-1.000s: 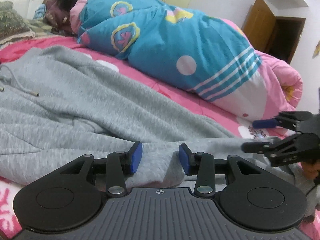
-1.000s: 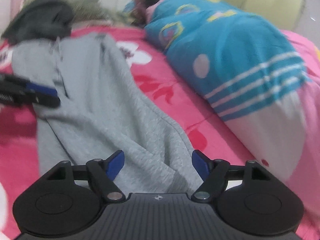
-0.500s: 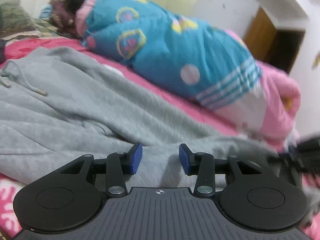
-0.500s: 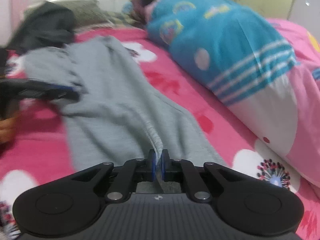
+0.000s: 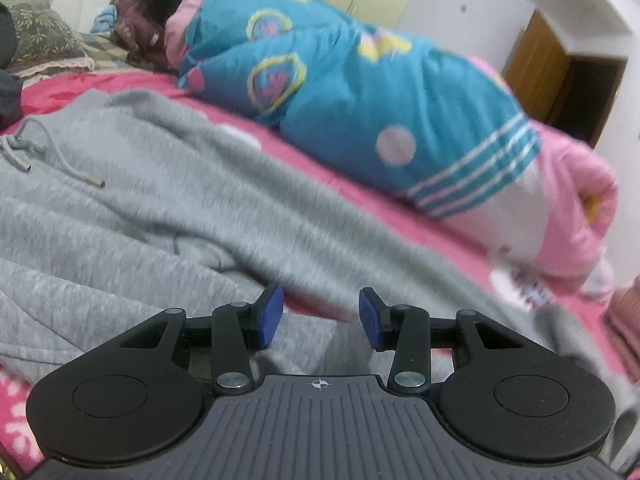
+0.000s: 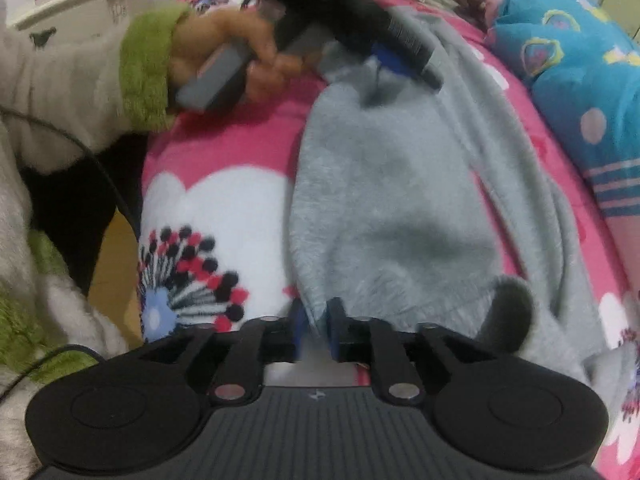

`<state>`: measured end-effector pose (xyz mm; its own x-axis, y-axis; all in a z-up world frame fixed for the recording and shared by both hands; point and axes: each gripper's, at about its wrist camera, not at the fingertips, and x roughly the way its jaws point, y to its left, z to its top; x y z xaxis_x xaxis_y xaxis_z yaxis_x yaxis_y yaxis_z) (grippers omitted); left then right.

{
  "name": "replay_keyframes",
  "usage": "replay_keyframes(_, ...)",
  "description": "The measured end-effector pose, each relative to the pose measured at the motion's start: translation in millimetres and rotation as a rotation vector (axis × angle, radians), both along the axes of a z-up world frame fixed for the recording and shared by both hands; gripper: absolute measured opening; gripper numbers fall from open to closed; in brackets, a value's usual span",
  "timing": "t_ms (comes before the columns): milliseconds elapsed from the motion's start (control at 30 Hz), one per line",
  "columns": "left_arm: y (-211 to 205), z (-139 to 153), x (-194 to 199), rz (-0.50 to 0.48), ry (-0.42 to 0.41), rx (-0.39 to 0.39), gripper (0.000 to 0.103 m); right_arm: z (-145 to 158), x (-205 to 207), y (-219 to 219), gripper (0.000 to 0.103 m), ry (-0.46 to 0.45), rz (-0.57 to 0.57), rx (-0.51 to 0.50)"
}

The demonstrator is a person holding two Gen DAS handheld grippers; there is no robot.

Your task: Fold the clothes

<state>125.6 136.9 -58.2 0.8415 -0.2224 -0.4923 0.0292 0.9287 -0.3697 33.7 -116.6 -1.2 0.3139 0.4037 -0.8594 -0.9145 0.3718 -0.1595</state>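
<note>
Grey sweatpants (image 5: pixel 168 208) lie spread on the pink bed, drawstrings at the left. My left gripper (image 5: pixel 320 316) is open, its blue pads just above the grey fabric, gripping nothing. In the right wrist view my right gripper (image 6: pixel 317 330) is shut on an edge of the grey sweatpants (image 6: pixel 392 184), with the leg end folded over near it. The left gripper also shows there (image 6: pixel 384 56), held in a hand at the far end of the garment; the view is blurred.
A blue and pink quilt (image 5: pixel 360 92) lies bundled along the far side of the bed, over a person with dark hair (image 5: pixel 156 4). The pink flowered sheet (image 6: pixel 216 208) is bare left of the pants. A brown door (image 5: pixel 536 68) stands at the right.
My right gripper closed on the sweatpants' leg end and carried it left toward the waistband. My left gripper stayed open and shifted slightly over the fabric.
</note>
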Motion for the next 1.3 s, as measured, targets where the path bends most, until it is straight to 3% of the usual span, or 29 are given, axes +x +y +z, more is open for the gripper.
replay_keyframes(33, 1, -1, 1, 0.001, 0.007, -0.004, 0.041, 13, 6, -4, 0.045, 0.011, 0.001, 0.037)
replay_keyframes(133, 6, 2, 1, 0.006, -0.003, -0.033, 0.041, 57, 30, -22, 0.064, 0.051, -0.014, 0.215)
replay_keyframes(233, 11, 6, 2, 0.015, -0.025, -0.056, 0.041, 81, 83, -40, 0.069, 0.067, -0.123, 0.372)
replay_keyframes(533, 11, -7, 37, 0.042, 0.055, -0.039, 0.041, 12, 285, -54, 0.067, 0.051, -0.636, 0.343)
replay_keyframes(633, 11, -12, 38, 0.036, 0.076, -0.015, 0.041, -20, 326, -63, 0.063, 0.127, -0.73, 0.303)
replay_keyframes(767, 9, -15, 38, 0.029, 0.076, 0.009, 0.041, -40, 335, -70, 0.061, 0.193, -0.725, 0.327)
replay_keyframes(833, 8, -16, 39, 0.03, 0.077, 0.016, 0.041, -37, 335, -70, 0.052, 0.211, -0.675, 0.347)
replay_keyframes(1133, 4, -18, 42, 0.034, 0.075, 0.042, 0.041, -30, 365, -43, 0.051, 0.264, -0.639, 0.486)
replay_keyframes(1300, 3, -19, 43, 0.036, 0.075, 0.052, 0.041, -41, 366, -9, 0.047, 0.251, -0.517, 0.439)
